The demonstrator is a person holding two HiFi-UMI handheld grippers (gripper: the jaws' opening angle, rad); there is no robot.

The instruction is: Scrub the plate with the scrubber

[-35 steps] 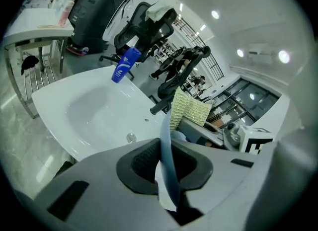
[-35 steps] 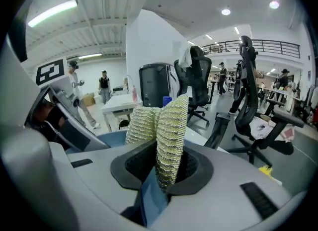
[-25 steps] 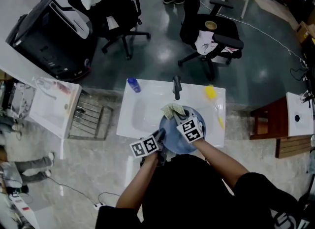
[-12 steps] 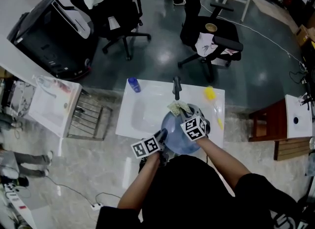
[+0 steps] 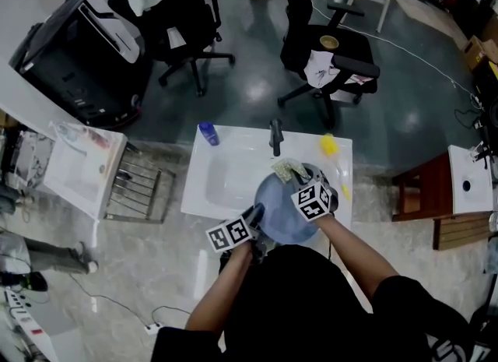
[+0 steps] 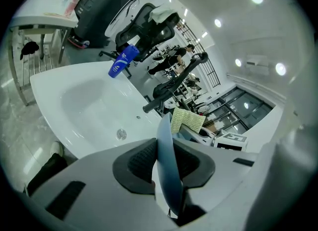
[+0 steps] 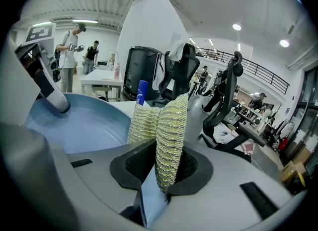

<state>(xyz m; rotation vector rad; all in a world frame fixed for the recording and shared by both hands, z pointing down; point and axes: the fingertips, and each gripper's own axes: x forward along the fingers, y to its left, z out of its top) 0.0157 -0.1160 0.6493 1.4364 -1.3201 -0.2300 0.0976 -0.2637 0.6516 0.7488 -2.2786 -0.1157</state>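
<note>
Currently the plate (image 5: pixel 282 222) is pinched in the left gripper (image 5: pixel 254 216), whose jaws have just been loosening; the scrubber (image 7: pixel 171 130) is clamped by the right gripper (image 7: pixel 165 168).

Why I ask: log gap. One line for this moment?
left gripper: clamps plate rim, jaws just eased wider | right gripper: clamps scrubber | plate over sink

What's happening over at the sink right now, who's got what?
A person stands at the white sink, holding a two-jaw gripper in each hand. The left gripper holds the round blue plate by its near rim, over the basin. Its jaws have just been easing open, with the rim between the pads. The right gripper is clamped on a yellow-green mesh scrubber, which sits at the plate's far rim near the dark faucet. Scrubbing is under way.
</note>
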